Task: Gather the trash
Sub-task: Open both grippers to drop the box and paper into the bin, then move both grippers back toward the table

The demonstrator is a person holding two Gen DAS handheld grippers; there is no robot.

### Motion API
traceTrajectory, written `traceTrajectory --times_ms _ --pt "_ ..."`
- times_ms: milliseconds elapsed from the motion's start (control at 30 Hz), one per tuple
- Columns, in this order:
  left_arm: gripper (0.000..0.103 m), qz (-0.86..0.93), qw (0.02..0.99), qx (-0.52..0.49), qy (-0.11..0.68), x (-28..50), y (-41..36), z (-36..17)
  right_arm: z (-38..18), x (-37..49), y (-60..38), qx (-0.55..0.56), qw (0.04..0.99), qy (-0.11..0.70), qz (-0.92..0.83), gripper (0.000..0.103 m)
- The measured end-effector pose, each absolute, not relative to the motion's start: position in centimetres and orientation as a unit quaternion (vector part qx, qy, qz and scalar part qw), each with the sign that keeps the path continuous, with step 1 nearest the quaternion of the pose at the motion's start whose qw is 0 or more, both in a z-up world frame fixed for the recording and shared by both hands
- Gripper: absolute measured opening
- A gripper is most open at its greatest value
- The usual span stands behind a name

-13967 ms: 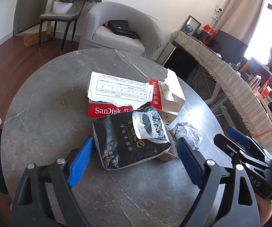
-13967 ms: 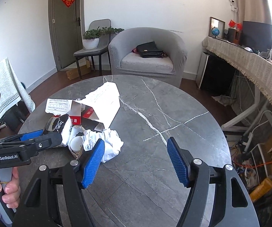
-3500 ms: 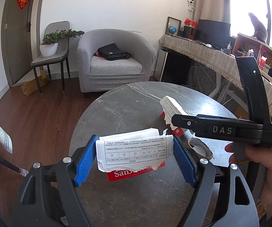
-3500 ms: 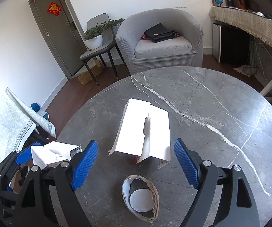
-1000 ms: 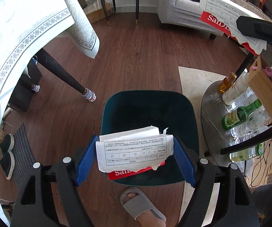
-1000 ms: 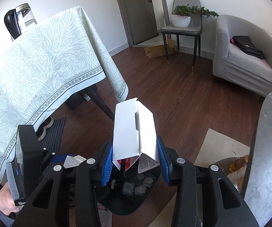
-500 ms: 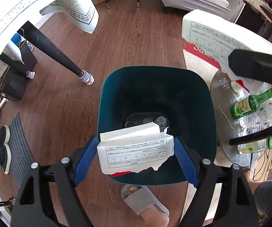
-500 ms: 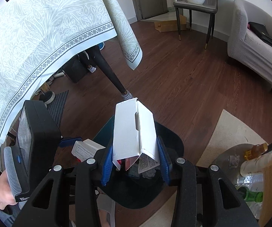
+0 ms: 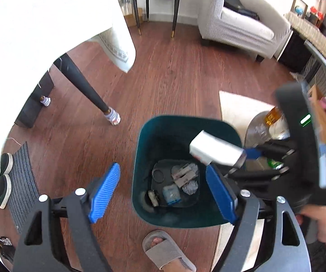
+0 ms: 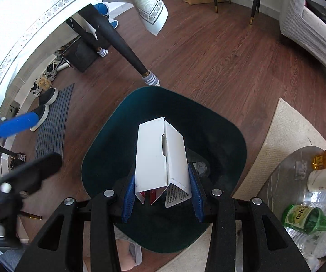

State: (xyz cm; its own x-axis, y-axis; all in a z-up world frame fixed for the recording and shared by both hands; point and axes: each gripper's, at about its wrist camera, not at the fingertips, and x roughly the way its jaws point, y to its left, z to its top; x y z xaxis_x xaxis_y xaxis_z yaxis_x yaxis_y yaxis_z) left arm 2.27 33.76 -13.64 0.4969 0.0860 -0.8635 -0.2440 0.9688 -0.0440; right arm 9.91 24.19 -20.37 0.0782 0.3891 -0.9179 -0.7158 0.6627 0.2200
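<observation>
Trash is being dealt with over the dark teal bin (image 9: 138, 158), which is stood on the wooden floor (image 9: 174, 72) with open boards along its left and far sides. A draped table's leg (image 9: 83, 83) is planted well apart from the bin's far-left corner, and a striped mat (image 9: 24, 181) with dark shoes is laid further left. A pale rug (image 10: 283, 131) is tucked against the bin's right edge, and bottles are crowded on a low round table (image 9: 253, 127) beyond it. A slippered foot (image 9: 165, 249) is set just beside the bin's near rim.

On the left, the left gripper (image 9: 163, 192) is seen over the bin's near-left rim with nothing between its blue pads; the jaws are being drawn inward, yet a wide gap is kept. Crumpled scraps (image 9: 181, 181) are scattered on the bin's floor.

On the right, the white carton (image 10: 160, 156) is pinched at its torn near end by the right gripper (image 10: 161, 197), both blue pads pressed flat against its sides. Its long axis is run straight out along the fingers, the closed end pointed away and down over the bin's open mouth, red print and small text shown at the ragged end by the pads. From the left camera, the carton (image 9: 215, 151) is seen hung above the bin's right half, slanted toward the far-left, inside the rim line.
</observation>
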Motion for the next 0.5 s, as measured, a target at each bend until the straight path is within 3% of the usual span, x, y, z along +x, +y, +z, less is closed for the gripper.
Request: traceTrajectory --times_ms 367,500 --pt "0.059 0.114 0.903 -0.101 0.402 0.6 33.2 -5.3 -23.6 8.5 25.0 -0.183 0.696 0.586 0.373 0.045" --pt "0.048 0.117 0.913 -0.114 0.374 0.2 33.6 -2.9 -24.8 7.8 25.3 -0.208 0.690 0.589 0.366 0.046"
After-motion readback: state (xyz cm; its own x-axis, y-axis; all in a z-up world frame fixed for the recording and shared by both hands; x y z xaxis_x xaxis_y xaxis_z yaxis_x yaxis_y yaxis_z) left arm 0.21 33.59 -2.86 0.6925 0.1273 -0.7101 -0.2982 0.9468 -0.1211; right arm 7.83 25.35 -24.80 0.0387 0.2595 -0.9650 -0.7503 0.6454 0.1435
